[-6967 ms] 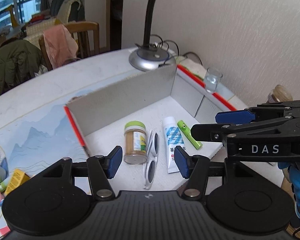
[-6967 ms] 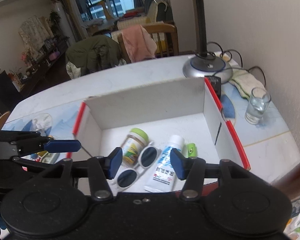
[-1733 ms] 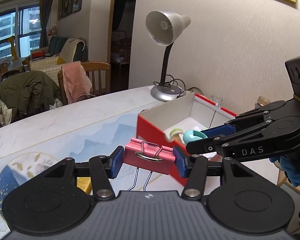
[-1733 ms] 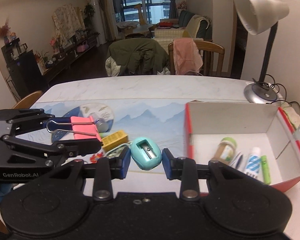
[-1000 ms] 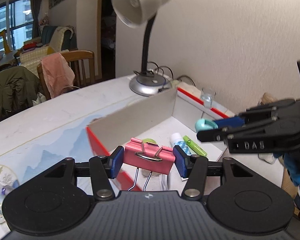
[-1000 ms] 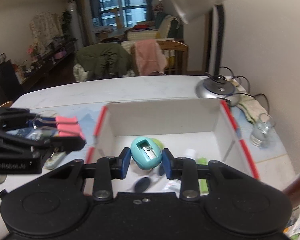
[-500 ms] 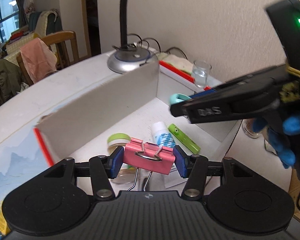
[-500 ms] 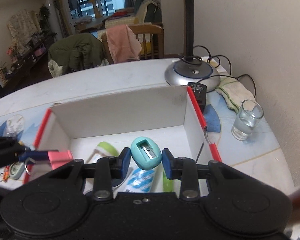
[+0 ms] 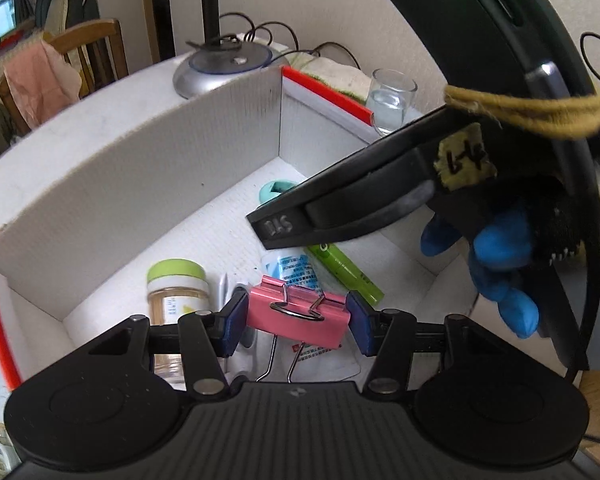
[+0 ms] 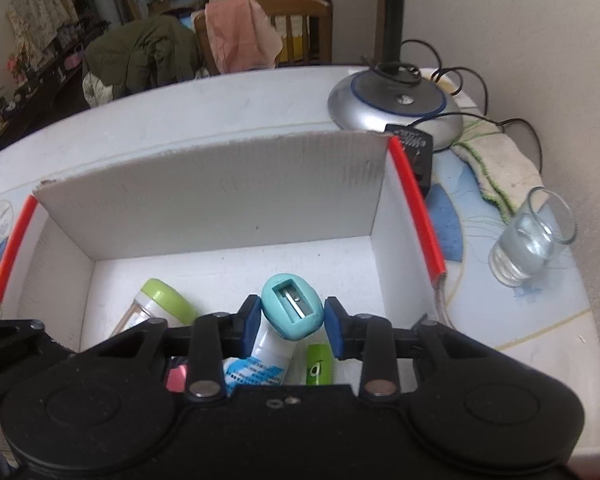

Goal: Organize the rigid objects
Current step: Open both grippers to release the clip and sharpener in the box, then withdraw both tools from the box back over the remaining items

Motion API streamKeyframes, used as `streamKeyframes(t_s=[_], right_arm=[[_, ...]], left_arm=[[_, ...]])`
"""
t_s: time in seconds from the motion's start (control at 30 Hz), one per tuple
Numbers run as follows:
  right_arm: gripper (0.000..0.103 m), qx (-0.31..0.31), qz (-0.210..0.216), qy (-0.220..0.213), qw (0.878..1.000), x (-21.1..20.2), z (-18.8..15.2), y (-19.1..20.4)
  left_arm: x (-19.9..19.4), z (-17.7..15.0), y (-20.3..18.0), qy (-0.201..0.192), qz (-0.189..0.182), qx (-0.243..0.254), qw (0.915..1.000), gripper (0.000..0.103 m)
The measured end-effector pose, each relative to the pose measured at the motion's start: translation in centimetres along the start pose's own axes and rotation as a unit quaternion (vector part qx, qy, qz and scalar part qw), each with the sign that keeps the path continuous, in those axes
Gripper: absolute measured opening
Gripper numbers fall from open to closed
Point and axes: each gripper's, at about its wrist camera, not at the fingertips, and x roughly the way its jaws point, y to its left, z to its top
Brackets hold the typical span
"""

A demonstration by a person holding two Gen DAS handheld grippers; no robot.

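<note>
Left gripper [image 9: 297,318] clamped tight on a pink binder clip [image 9: 298,316], blue pads pressing both ends, wire handles hanging down toward the camera. Held up in the air over the near part of the open box [image 9: 140,184], not touching its floor.

Right gripper [image 10: 288,318] clamped on a teal pencil sharpener [image 10: 292,306], blade side facing up. Also held in the air over the box, nearer the red-edged right wall than the left one. Seen from the left wrist camera as a long black arm reaching in over the box, gripped by a hand in a blue glove [image 9: 496,256].

Down on the box floor: a small jar with a green lid [image 9: 176,284] lying toward the left wall, a white and blue tube [image 10: 260,360] in the middle, a green marker [image 9: 344,268] just beside the tube on the right. White glasses [image 9: 224,292] peeking out between jar and tube, mostly hidden.

Bare white floor along the tall back wall of the box, with plenty of room there. Near part crowded.

Outside the box: a lamp base [image 10: 396,100] behind the back right corner, a black plug block [image 10: 414,148] touching that corner, a folded cloth [image 10: 500,160] and a drinking glass [image 10: 532,240] past the right wall. Table [image 10: 180,120] white and bare behind the back wall.
</note>
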Motion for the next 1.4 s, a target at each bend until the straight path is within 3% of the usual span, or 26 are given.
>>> streamKeyframes(t_s=[0.27, 0.63, 0.7, 0.8, 1.4], right_arm=[[0.034, -0.003, 0.009, 0.031, 0.999, 1.1, 0.1, 0.4], [0.038, 0.009, 0.015, 0.032, 0.999, 1.1, 0.0, 0.0], [0.041, 0.011, 0.014, 0.029, 0.999, 0.9, -0.1, 0.0], [0.049, 0.018, 0.016, 0.025, 0.999, 0.5, -0.2, -0.2], [0.058, 0.015, 0.022, -0.022, 0.999, -4.5, -1.0, 1.0]], left_arm=[[2.3, 0.7, 1.3, 0.049, -0.014, -0.041, 0.9979, 0.052], [4.1, 1.5, 1.5, 0.124, -0.028, -0.059, 0.9901, 0.052], [3.9, 1.6, 1.5, 0.118, -0.029, -0.060, 0.9908, 0.055], [3.2, 1.7, 1.6, 0.099, -0.031, -0.057, 0.9930, 0.068], [-5.2, -0.9, 2.1, -0.022, -0.008, -0.057, 0.9981, 0.068]])
